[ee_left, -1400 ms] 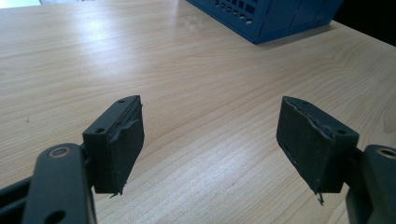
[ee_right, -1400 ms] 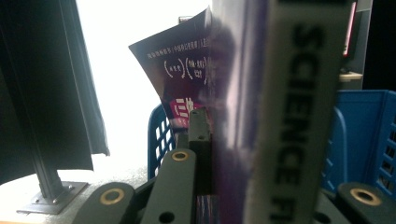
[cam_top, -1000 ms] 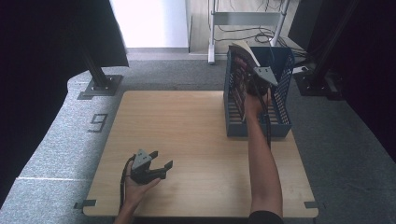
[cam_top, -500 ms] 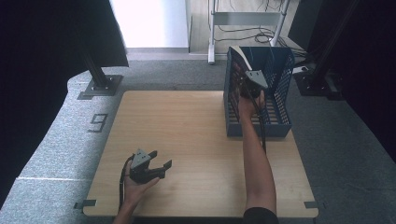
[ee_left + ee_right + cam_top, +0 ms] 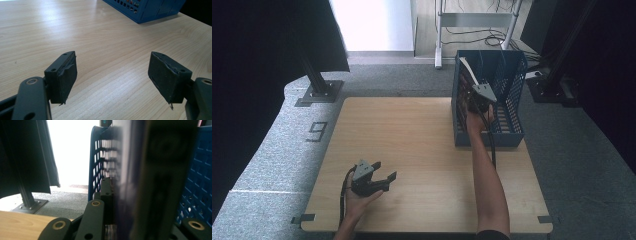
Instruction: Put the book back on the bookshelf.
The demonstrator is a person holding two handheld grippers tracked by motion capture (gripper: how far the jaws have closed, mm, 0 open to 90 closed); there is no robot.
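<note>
Right gripper (image 5: 476,98) lowered — book (image 5: 140,182) into blue crate (image 5: 512,90).

A dark, blurred flat object (image 5: 147,177) stands upright through the centre and right of the frame, pressed between the right gripper (image 5: 120,220) jaws at the bottom. Behind it rises a blue perforated basket (image 5: 96,167). Wooden tabletop (image 5: 17,225) shows lower left.

Right tool (image 5: 473,87) with its flat item, now lower inside the blue basket (image 5: 513,131)
</note>
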